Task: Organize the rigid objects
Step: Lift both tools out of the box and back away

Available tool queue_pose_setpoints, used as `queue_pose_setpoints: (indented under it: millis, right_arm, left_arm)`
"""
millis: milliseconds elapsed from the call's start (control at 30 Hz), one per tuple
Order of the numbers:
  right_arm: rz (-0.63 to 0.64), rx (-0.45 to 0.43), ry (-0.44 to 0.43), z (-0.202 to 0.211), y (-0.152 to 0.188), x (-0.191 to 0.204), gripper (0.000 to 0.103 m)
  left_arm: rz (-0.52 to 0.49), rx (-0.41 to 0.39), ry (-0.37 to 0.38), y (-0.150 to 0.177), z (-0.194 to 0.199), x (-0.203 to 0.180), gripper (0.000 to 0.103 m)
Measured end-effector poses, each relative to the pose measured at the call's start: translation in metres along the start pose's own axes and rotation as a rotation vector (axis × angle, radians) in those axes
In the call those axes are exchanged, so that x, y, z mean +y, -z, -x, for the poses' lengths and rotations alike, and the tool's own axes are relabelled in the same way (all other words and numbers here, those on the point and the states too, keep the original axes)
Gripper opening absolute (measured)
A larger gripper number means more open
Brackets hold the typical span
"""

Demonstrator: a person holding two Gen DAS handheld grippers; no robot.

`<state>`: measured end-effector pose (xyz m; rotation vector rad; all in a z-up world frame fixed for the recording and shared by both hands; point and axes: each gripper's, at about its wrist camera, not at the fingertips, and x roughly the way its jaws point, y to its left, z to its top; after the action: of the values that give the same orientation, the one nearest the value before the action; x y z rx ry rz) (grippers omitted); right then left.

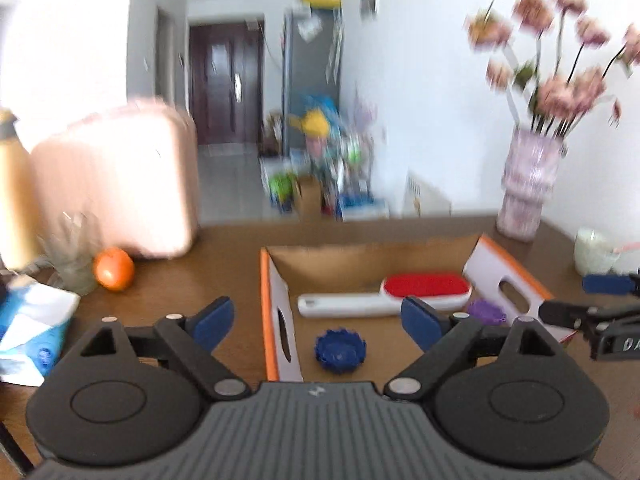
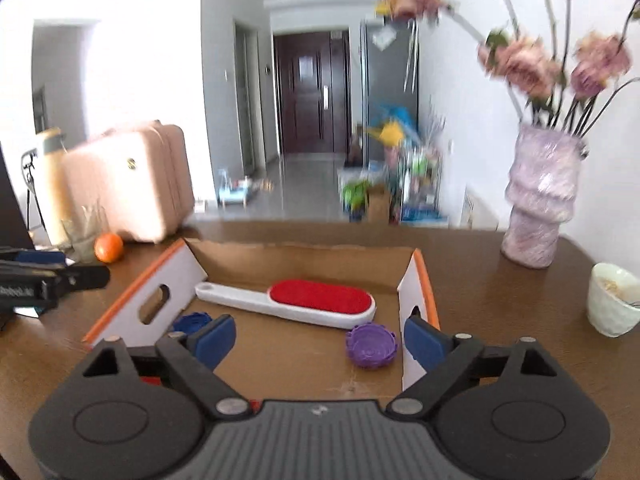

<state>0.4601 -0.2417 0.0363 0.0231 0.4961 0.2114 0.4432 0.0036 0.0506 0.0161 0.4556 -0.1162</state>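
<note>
Purple ridged cap (image 2: 371, 345) – blue cap (image 1: 340, 350), red-padded white brush (image 1: 384, 295), seemingly loose in box (image 2: 304, 254).

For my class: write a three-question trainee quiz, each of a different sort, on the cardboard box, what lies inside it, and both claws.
1. True or false: the lint brush lies inside the cardboard box.
2. How many caps are in the box?
3. The left claw and right claw are: A) both open and empty, B) both gripping caps.

Key: 1 true. 2 two: blue cap, purple cap. 3 A.
</note>
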Motion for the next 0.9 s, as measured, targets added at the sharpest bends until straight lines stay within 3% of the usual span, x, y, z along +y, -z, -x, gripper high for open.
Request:
queue_pose_setpoints:
  millis: [133, 300, 400, 633, 900]
  right_arm:
    - [-0.004, -0.124, 0.014, 0.042, 0.019, 0.009, 0.093]
    - [0.029, -0.315, 0.043, 0.100, 0.050, 0.018, 0.102]
    - [0.028, -0.376, 0.024, 0.127, 0.071, 0.018, 0.103]
    - [-0.005, -0.391, 0.023, 0.181, 0.117, 0.026, 0.103]
    - [-0.065, -0.410, -0.023, 0.250, 0.184, 0.035, 0.103]
  left_arm:
    - [0.005, -0.157, -0.019, 0.018, 0.056, -0.007, 0.101]
    - [0.007, -0.320, -0.042, 0.040, 0.120, -0.014, 0.103]
    - [-0.009, -0.412, -0.043, 0.059, 0.150, -0.019, 0.103]
    - [-0.053, -0.433, -0.044, 0.108, 0.201, -0.032, 0.103]
    - [0.007, -0.398, -0.076, 0.179, 0.267, -0.018, 0.103]
